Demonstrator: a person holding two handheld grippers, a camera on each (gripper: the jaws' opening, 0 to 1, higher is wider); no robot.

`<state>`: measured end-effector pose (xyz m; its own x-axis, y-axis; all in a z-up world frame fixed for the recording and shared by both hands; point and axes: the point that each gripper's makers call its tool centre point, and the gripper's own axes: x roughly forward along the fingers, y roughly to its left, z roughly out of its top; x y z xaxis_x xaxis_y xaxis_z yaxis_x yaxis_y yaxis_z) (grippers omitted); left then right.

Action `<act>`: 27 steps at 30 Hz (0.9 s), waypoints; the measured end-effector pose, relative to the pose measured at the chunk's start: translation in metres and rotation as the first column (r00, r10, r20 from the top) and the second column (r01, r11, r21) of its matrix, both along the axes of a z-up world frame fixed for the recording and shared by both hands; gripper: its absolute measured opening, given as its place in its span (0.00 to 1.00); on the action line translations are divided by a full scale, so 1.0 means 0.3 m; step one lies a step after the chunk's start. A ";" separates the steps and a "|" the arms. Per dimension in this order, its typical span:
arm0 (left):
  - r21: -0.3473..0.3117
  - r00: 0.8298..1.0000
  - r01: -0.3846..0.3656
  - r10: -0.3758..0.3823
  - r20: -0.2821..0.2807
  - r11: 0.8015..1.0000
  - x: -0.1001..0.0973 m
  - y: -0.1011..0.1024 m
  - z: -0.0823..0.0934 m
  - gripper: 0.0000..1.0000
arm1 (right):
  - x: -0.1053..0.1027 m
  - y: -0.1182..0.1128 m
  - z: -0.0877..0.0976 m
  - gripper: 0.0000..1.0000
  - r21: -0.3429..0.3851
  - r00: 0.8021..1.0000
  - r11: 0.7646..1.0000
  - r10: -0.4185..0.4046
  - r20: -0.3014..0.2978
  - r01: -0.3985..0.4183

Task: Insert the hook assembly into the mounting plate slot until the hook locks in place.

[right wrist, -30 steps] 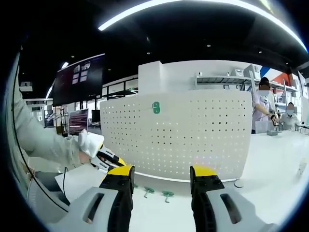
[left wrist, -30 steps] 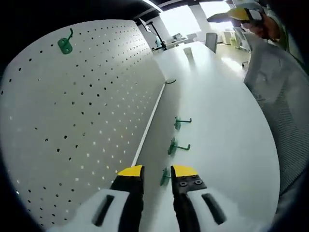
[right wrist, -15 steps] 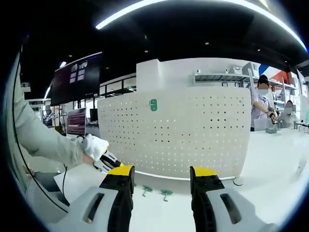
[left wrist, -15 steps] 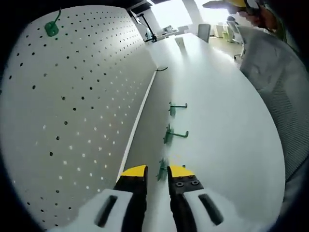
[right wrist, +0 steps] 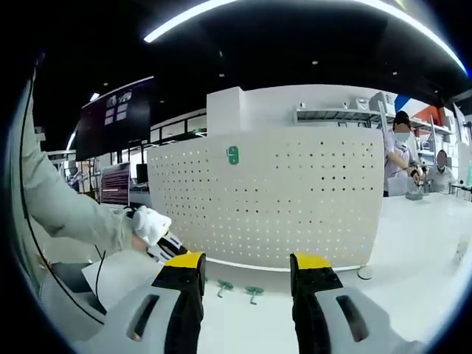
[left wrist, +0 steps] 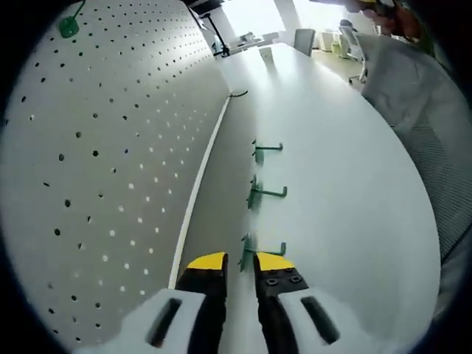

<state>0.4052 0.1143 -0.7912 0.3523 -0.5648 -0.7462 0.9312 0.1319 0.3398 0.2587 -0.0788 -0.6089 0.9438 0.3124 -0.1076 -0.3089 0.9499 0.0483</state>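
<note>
We see the left claw (left wrist: 237, 261) narrow around the nearest of 3 green hooks (left wrist: 248, 246) on the tabletop (left wrist: 332, 169); the right claw (right wrist: 248, 263) gapes wide before the pegboard (right wrist: 295, 192).

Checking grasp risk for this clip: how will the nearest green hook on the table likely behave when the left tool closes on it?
The nearest green hook looks thin and moulded, so probably light and fairly stiff. It lies on a smooth white table, so it may skid or pivot if nudged. The left tool has narrow jaws; the thin arm could twist.
</note>
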 end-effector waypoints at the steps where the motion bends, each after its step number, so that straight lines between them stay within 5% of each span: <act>1: 0.004 1.000 0.003 -0.003 -0.003 1.000 0.002 0.000 -0.002 0.15 | 0.001 -0.001 -0.001 0.44 -0.002 1.000 1.000 -0.001 -0.001 0.001; 27: 0.071 0.993 0.066 -0.058 -0.104 0.995 0.031 -0.006 -0.084 0.12 | 0.021 -0.020 -0.045 0.44 0.007 0.999 1.000 -0.027 -0.040 0.027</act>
